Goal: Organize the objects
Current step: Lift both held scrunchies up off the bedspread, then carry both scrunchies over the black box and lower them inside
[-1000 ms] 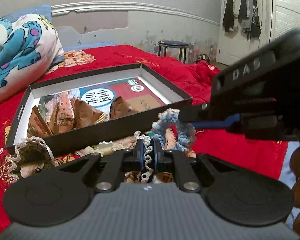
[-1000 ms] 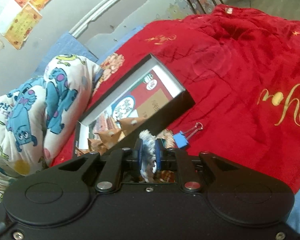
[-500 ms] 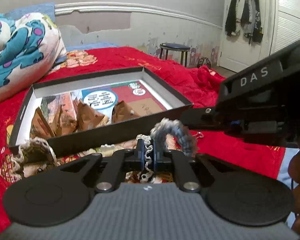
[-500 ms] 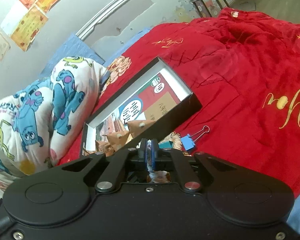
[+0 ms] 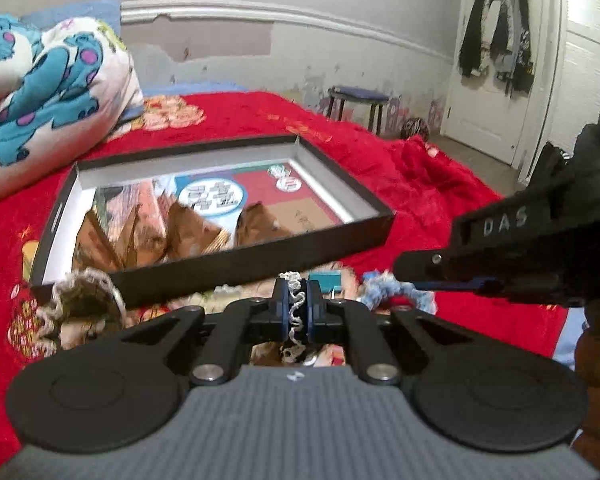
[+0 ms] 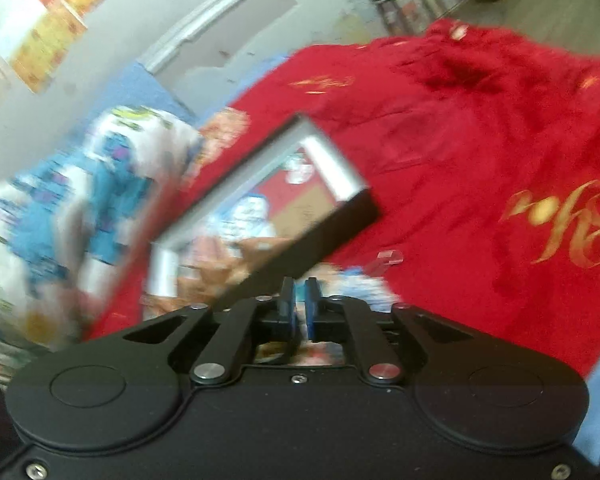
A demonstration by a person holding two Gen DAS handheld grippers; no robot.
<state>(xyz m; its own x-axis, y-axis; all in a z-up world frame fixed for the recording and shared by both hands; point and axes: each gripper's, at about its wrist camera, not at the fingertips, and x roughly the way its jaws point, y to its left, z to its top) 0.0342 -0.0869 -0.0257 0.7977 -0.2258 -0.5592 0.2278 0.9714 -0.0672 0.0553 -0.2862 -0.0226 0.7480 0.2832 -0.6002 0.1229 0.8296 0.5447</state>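
The left claw (image 5: pixel 298 312) is pinched nearly shut on a strip of white lace (image 5: pixel 296 312), which runs up between the pads and hangs below them. That grip matches the earlier pictures; the lace has not left it.

The change is on the right. A second ago the right claw (image 6: pixel 299 308) had the grey-blue scrunchie (image 5: pixel 396 294) between its pads and lifted it in an arch half a second ago. Now the scrunchie lies low on the red blanket (image 5: pixel 440 184), just under the right claw's tip as seen from the left camera. In its own view the pads stand a narrow gap apart and I see nothing between them, though that view is badly smeared by motion, so it may be a loose release rather than a clean one.

If it has let go, the scrunchie sits outside the box (image 5: pixel 260 264), just in front of its near wall, beside a teal clip (image 5: pixel 326 280). The brown scrunchie (image 5: pixel 86 292) lies by the box's left corner. Inside the box are brown packets (image 5: pixel 188 232). So the sorting looks unfinished.
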